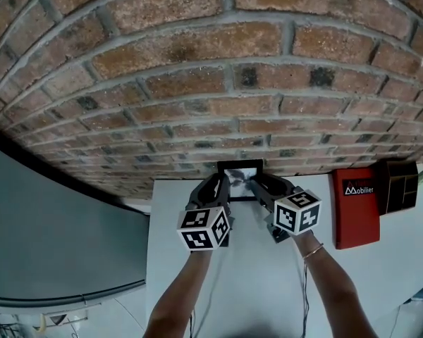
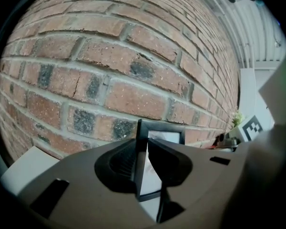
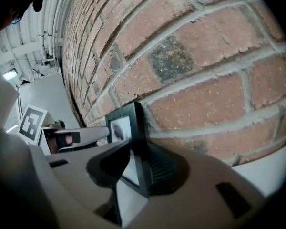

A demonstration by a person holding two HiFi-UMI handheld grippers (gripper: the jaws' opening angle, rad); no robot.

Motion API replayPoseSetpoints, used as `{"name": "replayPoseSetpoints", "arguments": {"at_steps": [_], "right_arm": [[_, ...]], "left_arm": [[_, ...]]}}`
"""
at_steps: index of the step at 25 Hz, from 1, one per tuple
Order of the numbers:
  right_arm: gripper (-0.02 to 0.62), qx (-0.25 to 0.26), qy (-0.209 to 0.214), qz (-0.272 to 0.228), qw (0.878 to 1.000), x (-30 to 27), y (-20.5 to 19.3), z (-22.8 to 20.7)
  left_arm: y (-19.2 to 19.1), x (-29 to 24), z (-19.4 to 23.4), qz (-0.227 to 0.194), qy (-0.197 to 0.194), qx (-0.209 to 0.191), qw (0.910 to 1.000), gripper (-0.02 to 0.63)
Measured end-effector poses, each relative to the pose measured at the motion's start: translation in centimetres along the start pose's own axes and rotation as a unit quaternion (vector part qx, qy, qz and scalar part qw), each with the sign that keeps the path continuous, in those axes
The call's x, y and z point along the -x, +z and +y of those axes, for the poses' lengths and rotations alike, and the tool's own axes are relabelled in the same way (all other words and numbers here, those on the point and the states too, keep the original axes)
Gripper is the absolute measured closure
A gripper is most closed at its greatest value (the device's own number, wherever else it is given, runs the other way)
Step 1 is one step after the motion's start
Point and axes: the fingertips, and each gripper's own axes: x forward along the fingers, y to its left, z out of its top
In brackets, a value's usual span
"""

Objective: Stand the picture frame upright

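Item: picture frame (image 1: 240,179). Stands upright at far edge of table (image 1: 233,287), beside brick wall (image 1: 197,83). Pinched at left edge by left gripper (image 1: 225,187), at right edge by right gripper (image 1: 254,186). Seems raised; awaits release and steadiness check.

picture frame (image 1: 240,176) | black border, pale picture with a dark smudge | standing upright, face forward | far edge of white table (image 1: 254,287), left of middle, close before brick wall (image 1: 197,83)

The picture frame (image 1: 240,166) is black around a whitish picture; the brick wall (image 1: 197,62) is red-brown with grey mortar and dark blotches. My left gripper (image 1: 223,182) and right gripper (image 1: 256,183) are dark grey, their cubes (image 1: 204,229) marked in black-and-white squares, the table (image 1: 254,280) white
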Motion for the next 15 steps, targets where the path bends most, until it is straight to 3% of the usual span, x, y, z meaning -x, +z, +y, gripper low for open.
{"name": "replayPoseSetpoints", "arguments": {"at_steps": [15], "right_arm": [[0.483,-0.006,0.003,-0.024,1.000,0.77,0.91,-0.05]], "left_arm": [[0.23,0.37,-0.05,-0.011,0.005,-0.004,0.9999,0.520]]}}
